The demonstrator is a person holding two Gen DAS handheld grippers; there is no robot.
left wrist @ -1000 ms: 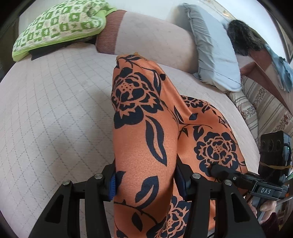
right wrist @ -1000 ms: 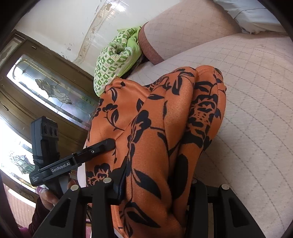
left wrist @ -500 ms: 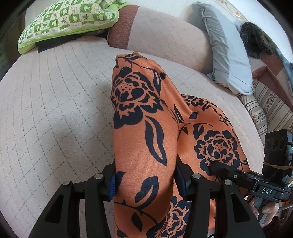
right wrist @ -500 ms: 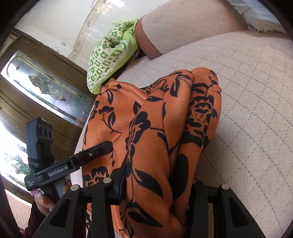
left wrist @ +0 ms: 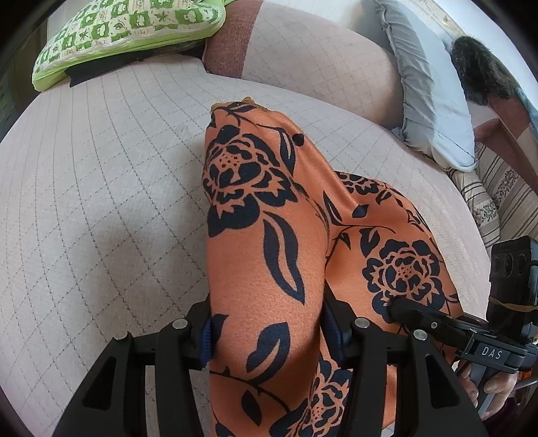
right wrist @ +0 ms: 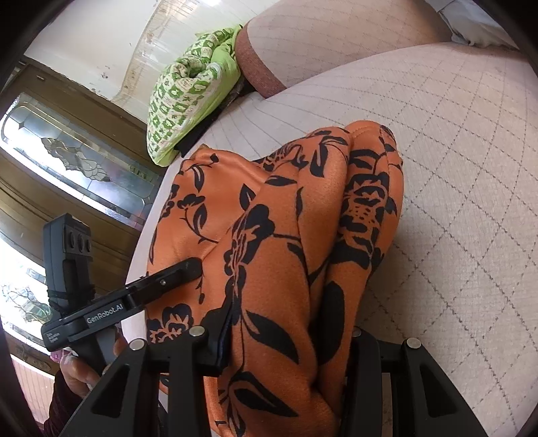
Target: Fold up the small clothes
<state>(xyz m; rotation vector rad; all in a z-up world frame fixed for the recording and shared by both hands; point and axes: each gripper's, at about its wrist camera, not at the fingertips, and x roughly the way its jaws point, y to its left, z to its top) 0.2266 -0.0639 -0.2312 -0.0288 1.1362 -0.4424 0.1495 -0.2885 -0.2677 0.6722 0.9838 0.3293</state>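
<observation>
An orange garment with black flowers [left wrist: 265,242] lies bunched on the pale quilted sofa seat [left wrist: 101,201]. My left gripper [left wrist: 265,332] is shut on one thick fold of it, which drapes over and hides the fingertips. My right gripper [right wrist: 285,339] is shut on another fold of the same garment [right wrist: 279,255]. Each gripper shows in the other's view: the right one at the lower right of the left wrist view [left wrist: 437,322], the left one at the lower left of the right wrist view [right wrist: 141,292], both touching the cloth.
A green-and-white patterned cushion [left wrist: 124,30] lies at the sofa's far left end. A grey pillow [left wrist: 427,87] and a dark furry item [left wrist: 477,67] lean on the backrest at the right. A wooden cabinet with glass panels [right wrist: 67,161] stands beside the sofa.
Both grippers have moved forward a little over the seat with the garment still held. The folds keep the same shape.
</observation>
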